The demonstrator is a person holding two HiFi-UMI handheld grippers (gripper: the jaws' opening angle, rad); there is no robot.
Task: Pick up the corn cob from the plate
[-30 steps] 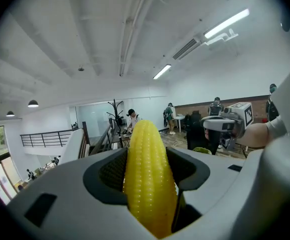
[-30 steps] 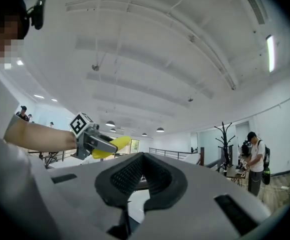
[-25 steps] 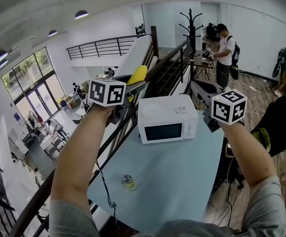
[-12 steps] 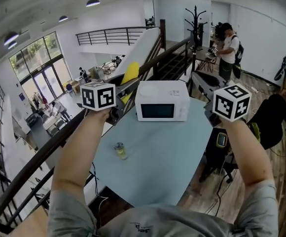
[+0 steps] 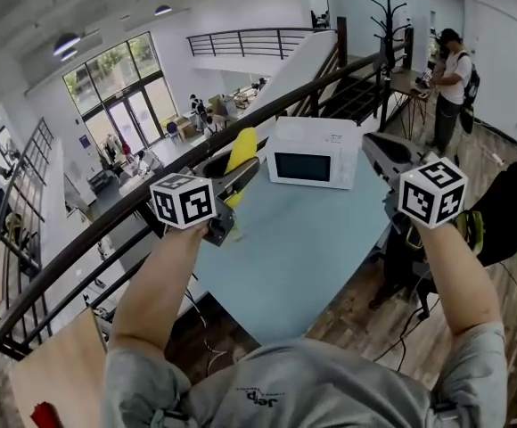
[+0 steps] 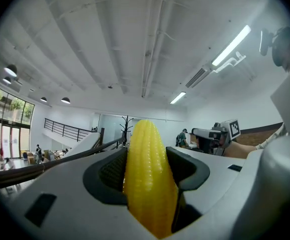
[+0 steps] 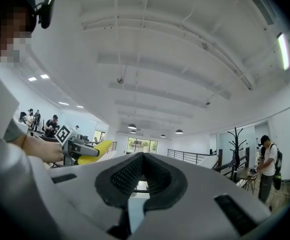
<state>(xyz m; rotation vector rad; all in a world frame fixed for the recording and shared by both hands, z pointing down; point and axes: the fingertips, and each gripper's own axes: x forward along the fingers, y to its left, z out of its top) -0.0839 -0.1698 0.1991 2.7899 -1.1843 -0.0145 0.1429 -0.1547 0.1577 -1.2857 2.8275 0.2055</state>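
The yellow corn cob (image 6: 147, 184) stands between the dark pads of my left gripper (image 6: 146, 151), which is shut on it, and its tip sticks out past the jaws. In the head view the corn cob (image 5: 242, 152) juts up from the left gripper (image 5: 245, 175) over the table's left edge. My right gripper (image 5: 374, 145) is held level at the table's right side. Its jaws meet at the tips with nothing between them in the right gripper view (image 7: 144, 156). That view also shows the left gripper (image 7: 77, 148) and the corn cob (image 7: 98, 150) off to the left.
A white microwave (image 5: 315, 152) stands at the far end of the light blue table (image 5: 303, 239). A dark railing (image 5: 80, 257) runs along the left, above a drop to a lower floor. A person (image 5: 455, 69) and a coat stand (image 5: 397, 16) are at the back right.
Both grippers have swept sideways together, so the table and microwave now sit further right and back. The small jar on the table is out of sight. The corn stays held.
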